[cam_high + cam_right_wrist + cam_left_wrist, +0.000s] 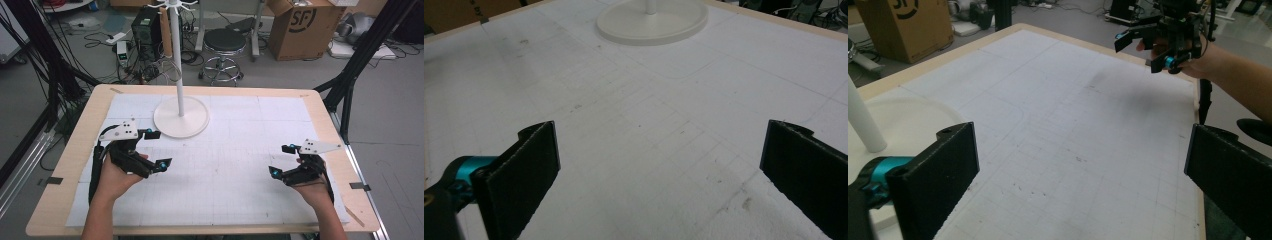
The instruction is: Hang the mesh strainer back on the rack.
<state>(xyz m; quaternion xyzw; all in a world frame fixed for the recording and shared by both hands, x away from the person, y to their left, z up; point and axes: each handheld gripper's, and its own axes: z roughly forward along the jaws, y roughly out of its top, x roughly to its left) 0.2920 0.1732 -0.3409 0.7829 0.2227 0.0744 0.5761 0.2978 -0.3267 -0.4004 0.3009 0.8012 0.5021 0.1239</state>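
White stand [180, 118] sits just beside the left gripper [156, 149]; both grippers' jaws gape apart, empty.

The letters "SF" are printed in dark ink inside a partial ring on the side of a brown cardboard box [304, 27] that stands on the floor beyond the far right corner of the table, as seen in the high view. In the left gripper view, the lower part of the same mark can be made out on that box [903, 25], cut off by the top edge. No other text can be read.
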